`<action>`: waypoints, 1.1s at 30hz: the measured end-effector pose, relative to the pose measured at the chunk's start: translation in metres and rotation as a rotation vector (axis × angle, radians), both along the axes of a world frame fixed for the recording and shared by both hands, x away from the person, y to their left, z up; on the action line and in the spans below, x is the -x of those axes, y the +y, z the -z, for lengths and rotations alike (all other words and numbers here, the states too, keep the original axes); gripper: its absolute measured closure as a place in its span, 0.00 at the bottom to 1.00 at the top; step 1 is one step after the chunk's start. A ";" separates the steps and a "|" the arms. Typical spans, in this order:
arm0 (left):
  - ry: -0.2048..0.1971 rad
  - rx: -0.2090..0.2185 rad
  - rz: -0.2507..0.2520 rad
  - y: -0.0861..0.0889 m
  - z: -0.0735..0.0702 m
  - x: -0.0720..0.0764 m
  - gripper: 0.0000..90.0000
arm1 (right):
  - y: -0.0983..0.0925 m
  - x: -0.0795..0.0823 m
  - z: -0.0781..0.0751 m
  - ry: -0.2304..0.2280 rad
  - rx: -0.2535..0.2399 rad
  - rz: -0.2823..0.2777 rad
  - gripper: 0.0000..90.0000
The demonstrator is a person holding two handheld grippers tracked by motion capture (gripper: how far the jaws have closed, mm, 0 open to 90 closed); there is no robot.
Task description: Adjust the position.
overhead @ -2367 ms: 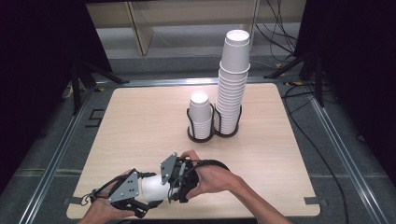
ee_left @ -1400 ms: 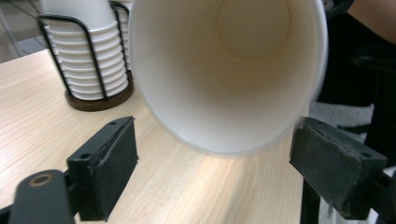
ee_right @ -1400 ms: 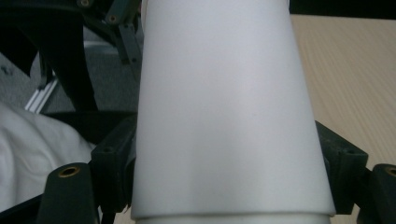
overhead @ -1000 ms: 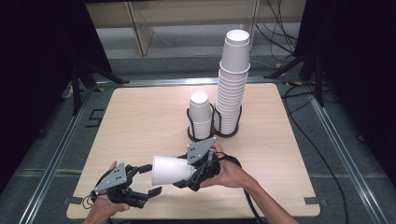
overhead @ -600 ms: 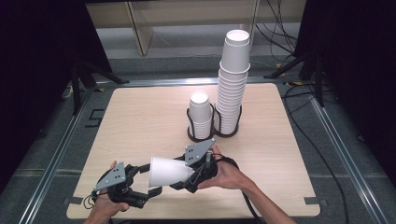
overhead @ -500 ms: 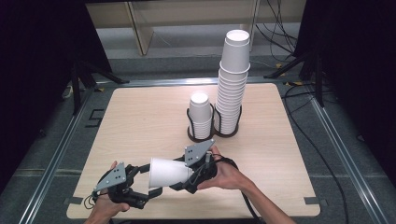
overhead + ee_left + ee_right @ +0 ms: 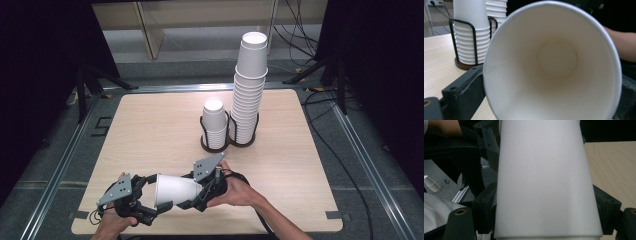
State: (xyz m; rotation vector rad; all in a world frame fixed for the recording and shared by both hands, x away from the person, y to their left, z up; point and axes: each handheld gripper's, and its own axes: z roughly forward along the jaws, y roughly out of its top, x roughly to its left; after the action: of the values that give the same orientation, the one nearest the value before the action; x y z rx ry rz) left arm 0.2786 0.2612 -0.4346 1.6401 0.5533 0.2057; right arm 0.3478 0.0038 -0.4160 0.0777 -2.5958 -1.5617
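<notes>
A white paper cup (image 7: 175, 189) lies on its side just above the table's front edge, mouth toward the left. My right gripper (image 7: 199, 192) is shut on its base end; its jaws press both sides of the cup (image 7: 544, 182). My left gripper (image 7: 150, 199) faces the cup's mouth. Its jaws have just been opening and now stand wide on either side of the rim (image 7: 554, 65), not squeezing it. A short cup stack (image 7: 215, 125) and a tall cup stack (image 7: 248, 85) stand in black wire holders at mid-table.
The wooden table (image 7: 150, 130) has bare room to the left and right of the holders. Its front edge (image 7: 200, 231) runs just below both hands. A metal frame rail (image 7: 65, 160) runs beside the table's left edge. The short stack in its holder (image 7: 469, 37) stands behind the cup.
The right gripper first lifted the cup up and right, off the left gripper, then brought it slightly down and left again. The left jaws have spread around the cup's mouth.
</notes>
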 end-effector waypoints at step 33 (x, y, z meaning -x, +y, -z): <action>-0.028 0.000 0.040 0.005 -0.006 -0.001 0.18 | 0.003 -0.003 0.015 0.068 -0.016 0.005 0.23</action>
State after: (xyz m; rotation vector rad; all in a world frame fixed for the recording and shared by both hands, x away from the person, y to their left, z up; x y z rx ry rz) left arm 0.2791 0.2657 -0.4290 1.6441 0.4995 0.1989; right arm 0.3506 0.0068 -0.4315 0.0184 -2.5335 -1.5593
